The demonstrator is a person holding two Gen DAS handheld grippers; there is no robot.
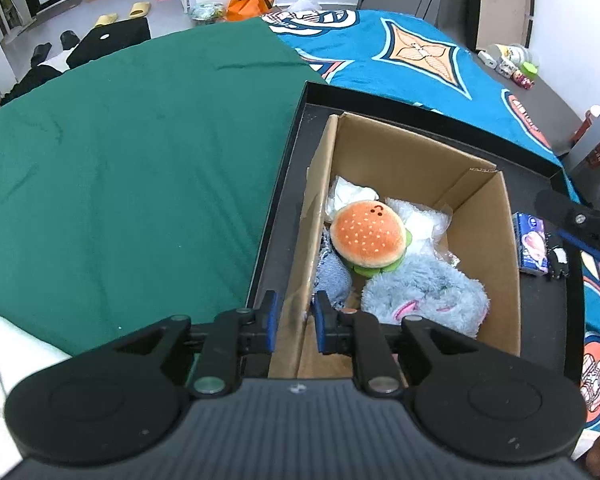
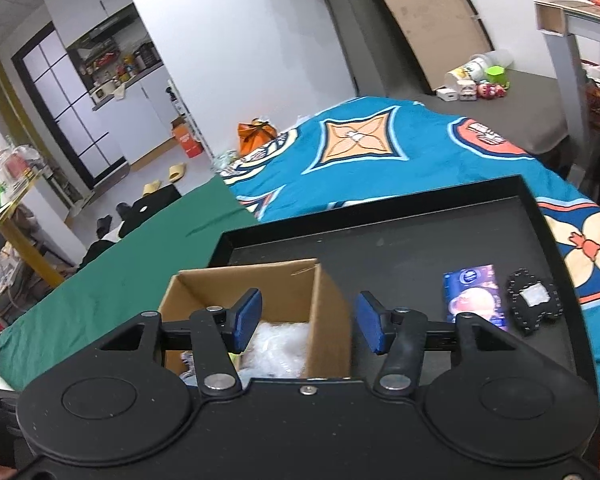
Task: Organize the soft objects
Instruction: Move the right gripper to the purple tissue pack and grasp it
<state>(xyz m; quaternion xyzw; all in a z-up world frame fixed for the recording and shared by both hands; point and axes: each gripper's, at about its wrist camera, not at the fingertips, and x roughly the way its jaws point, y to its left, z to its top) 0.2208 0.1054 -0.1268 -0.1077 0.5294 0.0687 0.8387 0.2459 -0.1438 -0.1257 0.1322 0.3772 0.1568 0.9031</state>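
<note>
A cardboard box [image 1: 480,216] stands in a black tray [image 1: 300,128] on the bed. It holds a plush hamburger [image 1: 368,234], a fluffy blue plush [image 1: 424,292], white soft items [image 1: 416,220] and a denim piece [image 1: 334,276]. My left gripper [image 1: 295,320] is shut on the box's left wall, one finger on each side. My right gripper [image 2: 308,322] is open and empty above the box [image 2: 324,292]. A blue tissue pack [image 2: 476,296] and a black felt plush [image 2: 534,300] lie on the tray [image 2: 420,248] to the right of the box.
The tray sits on a bed with a green sheet [image 1: 140,160] at left and a blue patterned blanket [image 1: 420,56] behind. Slippers [image 2: 166,178] and an orange bag [image 2: 256,134] lie on the floor beyond. The right gripper's finger [image 1: 572,220] shows at the left view's right edge.
</note>
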